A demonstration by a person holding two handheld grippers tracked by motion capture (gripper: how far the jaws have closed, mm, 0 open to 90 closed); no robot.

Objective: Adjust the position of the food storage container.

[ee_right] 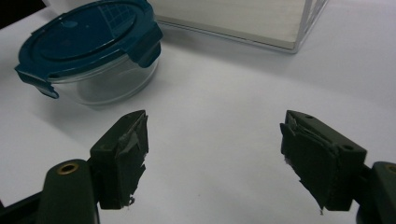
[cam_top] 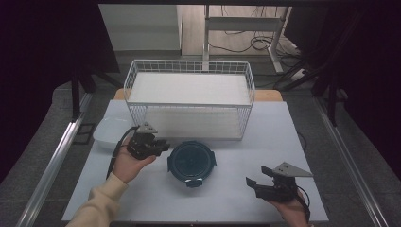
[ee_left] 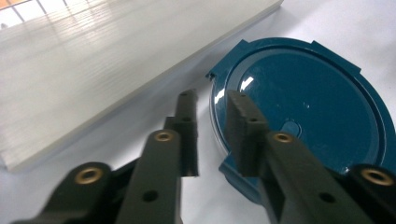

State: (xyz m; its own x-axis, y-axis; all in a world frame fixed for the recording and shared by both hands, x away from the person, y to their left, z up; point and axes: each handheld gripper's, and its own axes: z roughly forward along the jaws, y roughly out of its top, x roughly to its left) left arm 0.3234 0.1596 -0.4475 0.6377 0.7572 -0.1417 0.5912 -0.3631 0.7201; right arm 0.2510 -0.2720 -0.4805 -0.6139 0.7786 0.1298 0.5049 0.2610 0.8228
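A round glass container with a dark teal clip-on lid [cam_top: 191, 162] [ee_left: 303, 102] [ee_right: 88, 42] stands on the white table, in front of the wire basket. My left gripper [cam_top: 163, 145] [ee_left: 212, 100] hovers at the container's left rim, held in a hand with a cream sleeve. Its jaws stand a narrow gap apart, with the lid's edge seen in the gap, and the pads do not visibly press on it. My right gripper [cam_top: 257, 176] [ee_right: 215, 116] rests low at the front right, wide open and empty, pointing towards the container.
A white wire basket [cam_top: 189, 105] [ee_right: 299, 28] with a pale board [ee_left: 93, 70] inside stands behind the container. A white dish [cam_top: 106, 132] sits at the table's left edge. The table [cam_top: 283, 132] ends close behind my right hand.
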